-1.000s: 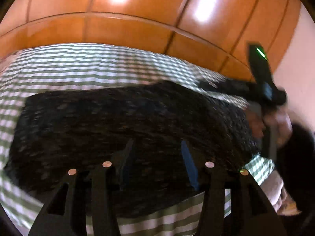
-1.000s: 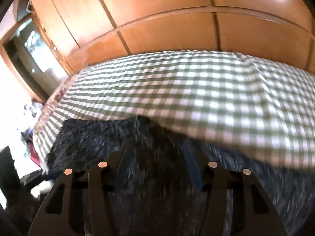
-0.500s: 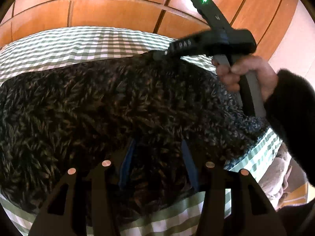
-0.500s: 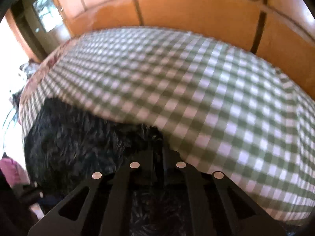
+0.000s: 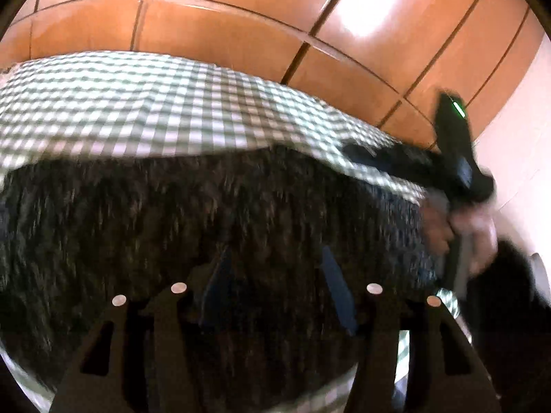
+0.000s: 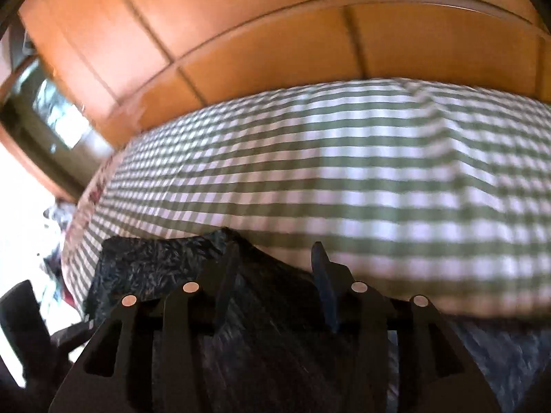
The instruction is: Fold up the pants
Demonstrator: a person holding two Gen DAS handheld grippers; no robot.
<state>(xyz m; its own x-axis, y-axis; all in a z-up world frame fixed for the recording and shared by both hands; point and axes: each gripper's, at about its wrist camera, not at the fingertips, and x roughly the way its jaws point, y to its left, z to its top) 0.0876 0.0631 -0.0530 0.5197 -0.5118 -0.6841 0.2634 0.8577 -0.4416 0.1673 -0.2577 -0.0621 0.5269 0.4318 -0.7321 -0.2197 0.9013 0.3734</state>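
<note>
Pants (image 5: 213, 227) lie dark and fuzzy on the checked bed (image 5: 144, 110); the right claw (image 6: 275, 275), pinched on their far edge half a second ago, now gapes just above it, left claw (image 5: 275, 285) spread too — fold dropped

Both views are fisheye shots taken low and close over a bed, looking forward between two dark fingers that rise from the bottom of the frame. The left wrist view faces the dark pants (image 5: 206, 227), which fill its middle, with the right gripper (image 5: 347, 149) at right. The right wrist view shows more of the checked sheet (image 6: 344, 172). Both share the sheet and the wooden panels (image 6: 275, 34) across the top.
</note>
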